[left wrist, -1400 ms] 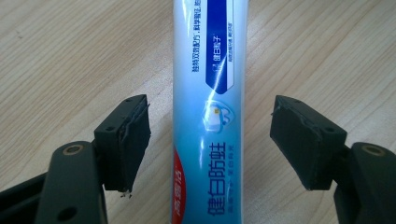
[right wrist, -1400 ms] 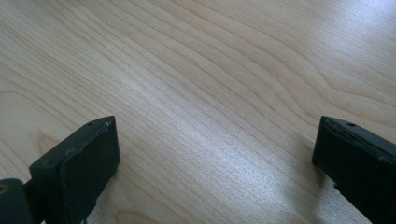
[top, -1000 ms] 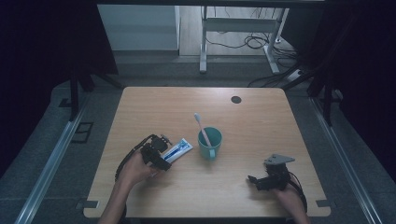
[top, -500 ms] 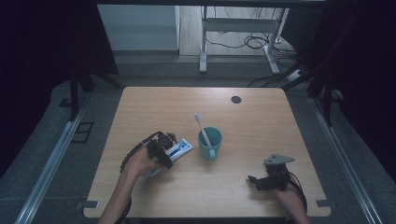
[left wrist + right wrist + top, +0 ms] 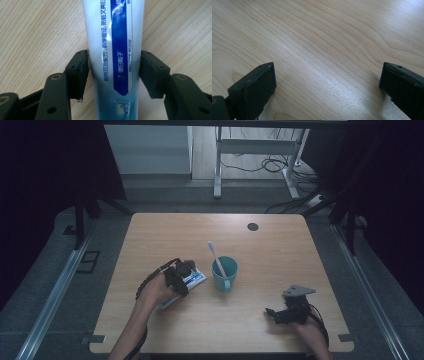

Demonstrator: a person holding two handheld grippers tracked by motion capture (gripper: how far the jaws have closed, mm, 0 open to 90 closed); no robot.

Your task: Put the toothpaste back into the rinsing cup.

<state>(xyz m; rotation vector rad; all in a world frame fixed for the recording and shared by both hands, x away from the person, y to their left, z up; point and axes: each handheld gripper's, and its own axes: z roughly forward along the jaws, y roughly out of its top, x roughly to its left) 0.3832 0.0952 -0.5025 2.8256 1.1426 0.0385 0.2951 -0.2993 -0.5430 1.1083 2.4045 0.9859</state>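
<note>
On the table, left gripper (image 5: 113,75) fingers have just closed, pinching the toothpaste tube (image 5: 115,45).

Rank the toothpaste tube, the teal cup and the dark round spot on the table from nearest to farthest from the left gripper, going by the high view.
1. toothpaste tube: between the jaws of the left gripper, which have just been closing on it.
2. teal cup: just right of the tube, toothbrush standing in it.
3. dark round spot: near the table's far edge.
</note>
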